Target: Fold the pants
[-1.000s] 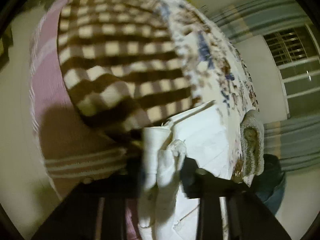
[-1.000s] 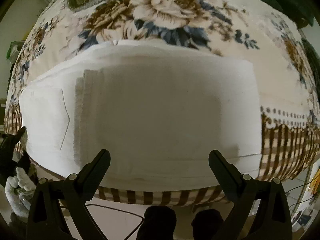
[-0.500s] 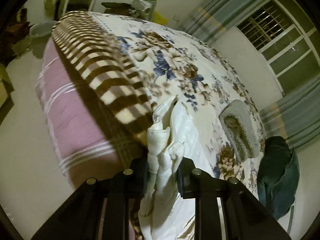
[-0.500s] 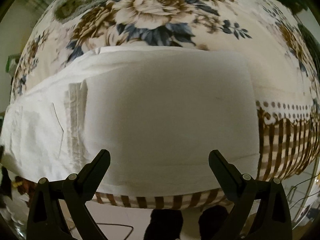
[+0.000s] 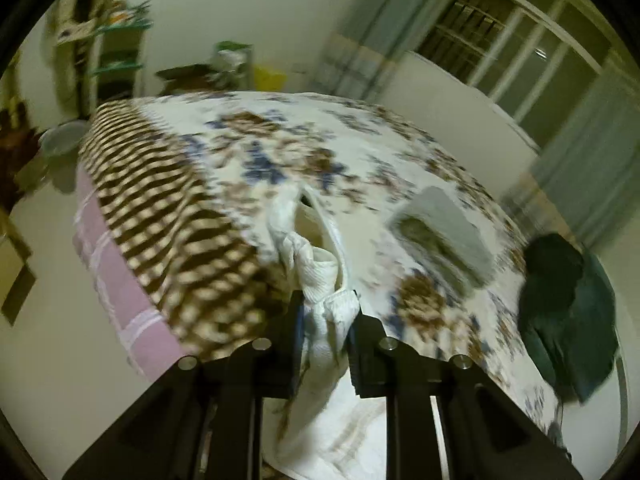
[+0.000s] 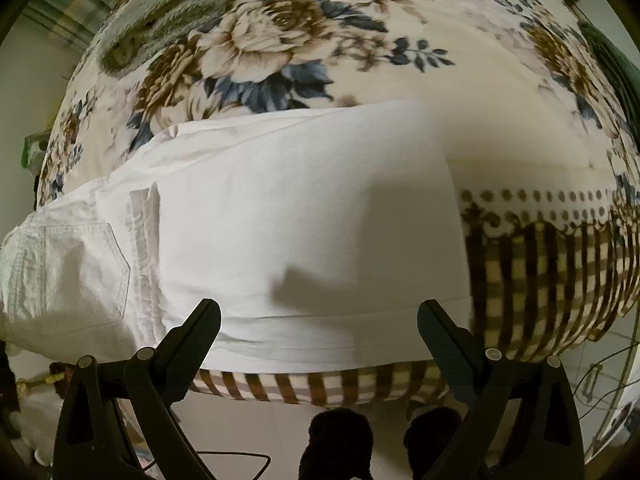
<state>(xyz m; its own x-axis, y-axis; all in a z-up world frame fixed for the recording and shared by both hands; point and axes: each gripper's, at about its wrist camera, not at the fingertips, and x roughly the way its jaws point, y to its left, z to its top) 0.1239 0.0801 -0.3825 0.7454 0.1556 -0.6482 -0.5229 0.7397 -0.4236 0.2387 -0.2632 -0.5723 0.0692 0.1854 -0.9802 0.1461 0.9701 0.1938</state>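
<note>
White pants [image 6: 304, 216] lie folded flat across the floral bed cover, with the pocket end [image 6: 72, 272] at the left rising off the bed. In the left wrist view that waist end [image 5: 316, 272] is bunched and lifted above the bed's edge. My left gripper [image 5: 327, 308] is closing its jaws on it, and the pads press on the cloth. My right gripper [image 6: 319, 312] hovers open above the near edge of the pants, with nothing between its fingers [image 6: 204, 320].
A folded grey-green towel [image 5: 440, 236] lies on the bed cover [image 6: 400, 8] beyond the pants. A dark green garment [image 5: 568, 312] sits at the far right edge. The checked border [image 6: 540, 280] hangs over the near side. A person's feet [image 6: 340, 440] and a cable are on the floor.
My left gripper has risen and rolled with the waist end in it, so its view now looks across the bed. The pocket end has lifted. My right gripper has shifted slightly over the pants, still open.
</note>
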